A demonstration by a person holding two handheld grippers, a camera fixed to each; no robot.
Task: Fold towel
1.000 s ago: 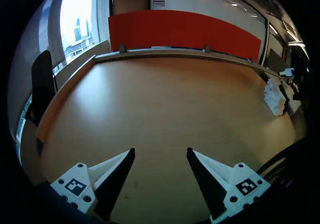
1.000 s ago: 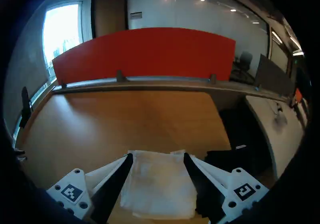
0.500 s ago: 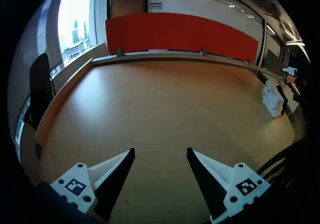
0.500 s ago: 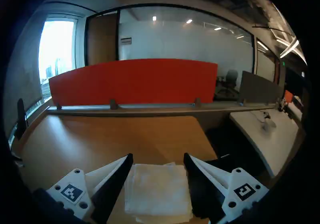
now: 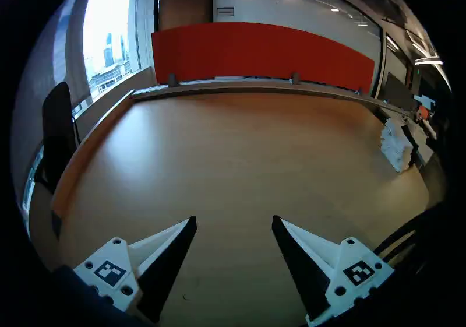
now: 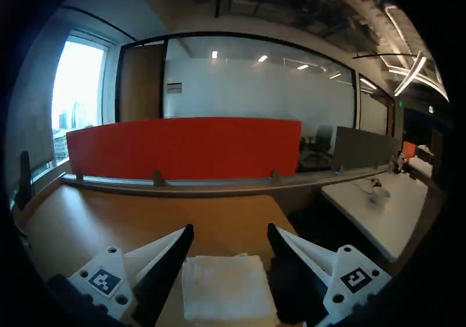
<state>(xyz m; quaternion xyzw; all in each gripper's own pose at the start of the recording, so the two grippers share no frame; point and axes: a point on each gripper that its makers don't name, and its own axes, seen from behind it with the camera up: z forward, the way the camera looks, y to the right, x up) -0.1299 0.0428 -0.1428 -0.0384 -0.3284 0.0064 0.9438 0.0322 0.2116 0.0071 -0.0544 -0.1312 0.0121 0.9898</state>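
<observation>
The folded towel (image 6: pixel 227 286) lies between the wide-open, empty fingers of the right gripper (image 6: pixel 230 228), which should lift clear without snagging it; the left gripper (image 5: pixel 233 219), equally open and empty, faces the tabletop (image 5: pixel 233 140).

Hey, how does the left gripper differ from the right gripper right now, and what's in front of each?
Between the fingers of the left gripper lies bare wooden desk; between those of the right gripper, a folded white towel. The left gripper looks down across the desktop, while the right gripper points more level, taking in the ceiling. Both are open, with white fingers and dark inner faces.
</observation>
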